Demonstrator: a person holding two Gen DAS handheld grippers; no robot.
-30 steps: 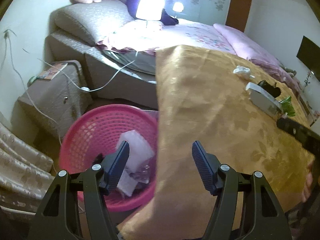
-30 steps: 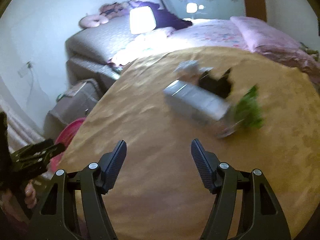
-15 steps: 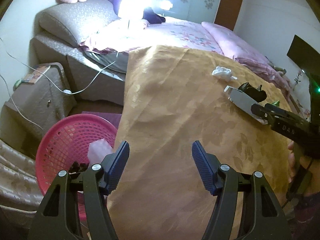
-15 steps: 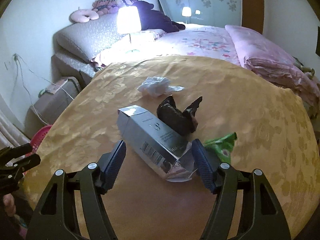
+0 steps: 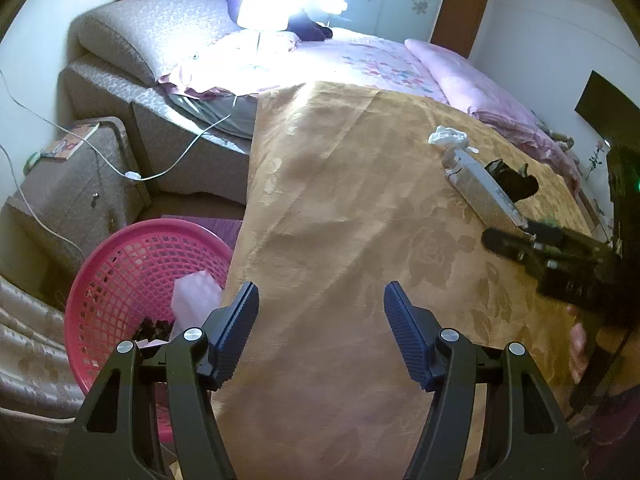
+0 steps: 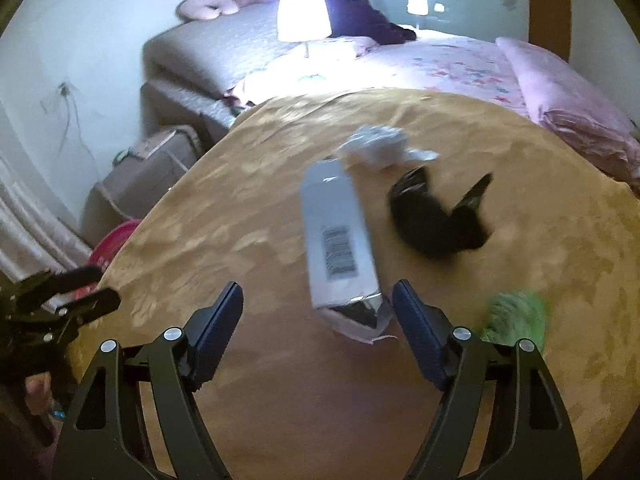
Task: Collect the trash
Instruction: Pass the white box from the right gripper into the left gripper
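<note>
Pink plastic mesh basket [image 5: 120, 276] sat at the lower left of the left wrist view, on the floor beside the gold floral tablecloth [image 5: 340, 208], with a pale wrapper and dark scraps inside. At the bottom centre, the left gripper [image 5: 320, 320] hung over the cloth's edge, its jaws apart and empty. Toward the right of that view lay the crumpled white tissue [image 5: 448, 136], the long silver cardboard box [image 5: 480, 188] and the crumpled black wrapper [image 5: 514, 180], with the right gripper reaching in from the right edge.

In the blurred right wrist view, the silver box [image 6: 340, 244] lay at centre, the white tissue [image 6: 376, 146] touching its far end, the black wrapper [image 6: 436, 216] just right of it, and a crumpled green wrapper [image 6: 516, 316] at the lower right. The right gripper [image 6: 318, 320] had its jaws opening, the box's torn near end between them; no pad pressed on it.
</note>
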